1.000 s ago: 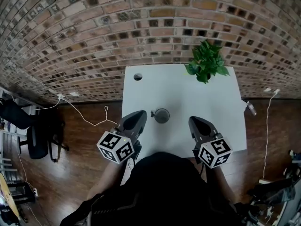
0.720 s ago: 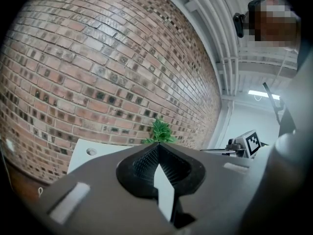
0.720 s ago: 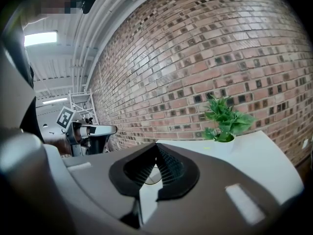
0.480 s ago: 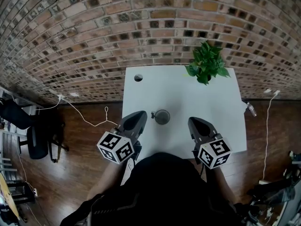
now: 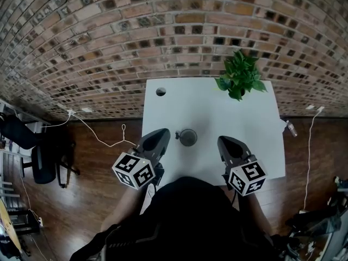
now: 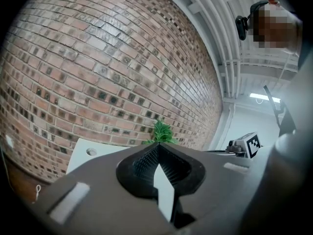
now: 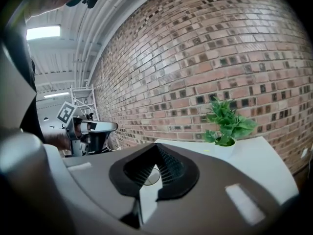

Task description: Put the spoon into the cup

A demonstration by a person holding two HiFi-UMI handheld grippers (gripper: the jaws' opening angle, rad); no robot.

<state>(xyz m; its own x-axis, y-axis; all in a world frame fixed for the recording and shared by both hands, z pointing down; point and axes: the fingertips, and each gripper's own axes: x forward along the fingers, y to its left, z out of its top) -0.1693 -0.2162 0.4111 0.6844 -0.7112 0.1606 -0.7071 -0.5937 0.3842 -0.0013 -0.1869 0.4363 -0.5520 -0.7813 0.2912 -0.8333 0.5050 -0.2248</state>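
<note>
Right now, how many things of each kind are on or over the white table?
cup: 1
potted plant: 1
grippers: 2, the left gripper and the right gripper, both shut and empty
spoon: 0 that I can make out
Total: 4

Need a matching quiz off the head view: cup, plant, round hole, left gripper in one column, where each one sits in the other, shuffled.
Things:
1. cup
2. plant
3. round hole
4. left gripper

Places:
A. far right corner of the table
B. over the table's near left edge
C. far left corner of the table
D. near middle of the table

Pairs: 1-D, 2-A, 3-C, 4-B
</note>
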